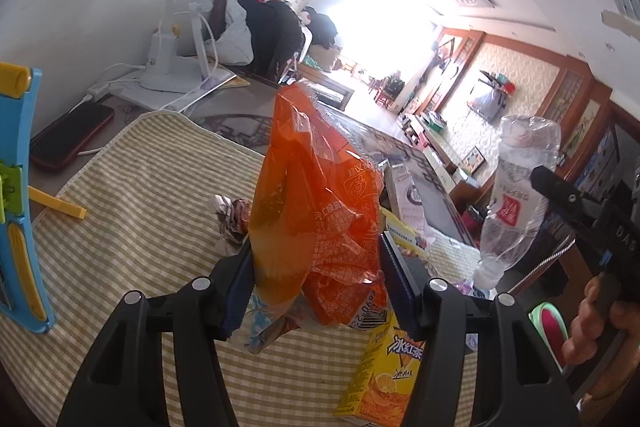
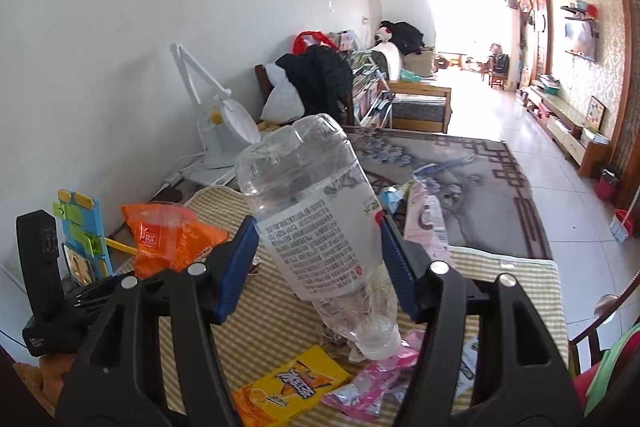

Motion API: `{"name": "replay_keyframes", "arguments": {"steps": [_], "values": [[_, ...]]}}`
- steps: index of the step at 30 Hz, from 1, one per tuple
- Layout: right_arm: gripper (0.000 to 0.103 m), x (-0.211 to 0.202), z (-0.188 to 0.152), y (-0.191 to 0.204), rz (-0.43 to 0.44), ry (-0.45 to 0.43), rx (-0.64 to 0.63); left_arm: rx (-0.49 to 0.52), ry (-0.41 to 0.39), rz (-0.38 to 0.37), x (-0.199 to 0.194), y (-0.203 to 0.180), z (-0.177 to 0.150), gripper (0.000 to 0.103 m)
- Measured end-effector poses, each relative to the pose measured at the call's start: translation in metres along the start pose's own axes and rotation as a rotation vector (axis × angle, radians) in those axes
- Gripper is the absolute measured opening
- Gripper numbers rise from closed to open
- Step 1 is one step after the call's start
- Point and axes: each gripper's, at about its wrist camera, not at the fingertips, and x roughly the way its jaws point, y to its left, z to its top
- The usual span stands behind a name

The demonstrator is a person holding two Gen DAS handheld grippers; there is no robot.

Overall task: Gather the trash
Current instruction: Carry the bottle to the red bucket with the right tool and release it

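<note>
Left wrist view: the left gripper (image 1: 316, 267) has its jaws pinching an orange snack bag (image 1: 316, 195) above the checked surface (image 1: 152, 195). To its right, the right gripper (image 2: 318, 259) pinches an upside-down clear bottle (image 2: 312, 219), lifted over a yellow drink carton (image 2: 288, 387).

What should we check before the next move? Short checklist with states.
1. Left hand-held gripper clamped on orange bag: ok.
2. Right hand-held gripper clamped on clear bottle: ok.
3. Bottle clear of the striped cloth: ok.
4. Bottle cap on: cannot tell.
5. Table cleared: not ok, yellow drink carton and pink wrapper remain.
6. Trash bin located: cannot tell.
</note>
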Motion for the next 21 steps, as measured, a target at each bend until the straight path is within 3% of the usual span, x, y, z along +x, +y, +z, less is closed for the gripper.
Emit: {"name": "replay_keyframes", "arguments": {"steps": [10, 16, 21], "values": [[0.06, -0.015, -0.039, -0.028, -0.113, 0.057, -0.055, 0.075, 0.047, -0.003, 0.014, -0.018, -0.011, 0.056], [0.06, -0.005, -0.067, -0.055, -0.157, 0.077, 0.013, 0.122, 0.072, 0.019, 0.023, -0.027, -0.018, 0.056], [0.06, -0.007, -0.069, -0.064, -0.163, 0.064, 0.025, 0.163, 0.089, 0.037, 0.03, -0.037, -0.025, 0.056]]}}
